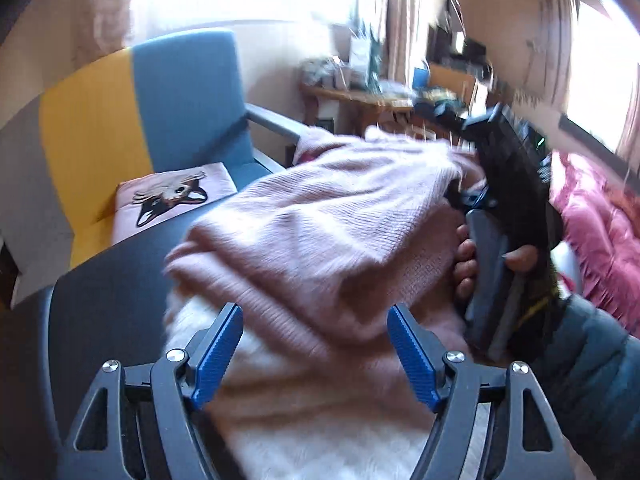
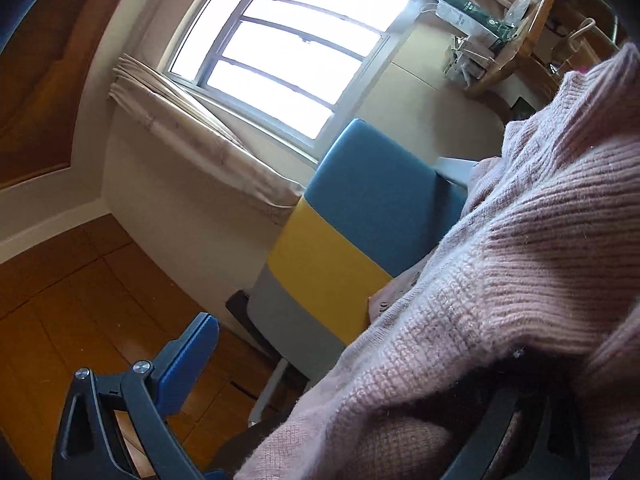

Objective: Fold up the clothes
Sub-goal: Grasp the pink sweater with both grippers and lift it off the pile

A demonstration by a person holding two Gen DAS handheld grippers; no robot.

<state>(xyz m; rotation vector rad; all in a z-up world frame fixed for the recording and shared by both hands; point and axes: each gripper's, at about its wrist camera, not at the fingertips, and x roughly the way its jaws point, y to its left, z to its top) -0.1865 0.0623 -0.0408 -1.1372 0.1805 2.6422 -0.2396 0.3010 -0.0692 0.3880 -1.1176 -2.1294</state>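
Note:
A pink knitted sweater (image 1: 320, 232) lies bunched on a dark table (image 1: 104, 296), with a white fluffy garment (image 1: 320, 440) under its near part. My left gripper (image 1: 316, 352) is open just above the sweater's near edge and holds nothing. My right gripper (image 1: 504, 200) is seen from the left wrist view at the right, in a hand, with the sweater draped over it. In the right wrist view the sweater (image 2: 500, 280) covers the right finger; the left finger (image 2: 192, 356) is bare and spread wide.
A blue, yellow and grey armchair (image 1: 160, 100) stands behind the table, with a pink cat-print garment (image 1: 172, 196) folded on its seat. A magenta quilt (image 1: 592, 224) lies at the right. A cluttered wooden desk (image 1: 360, 96) stands by the window. Wooden floor (image 2: 80, 300) lies below.

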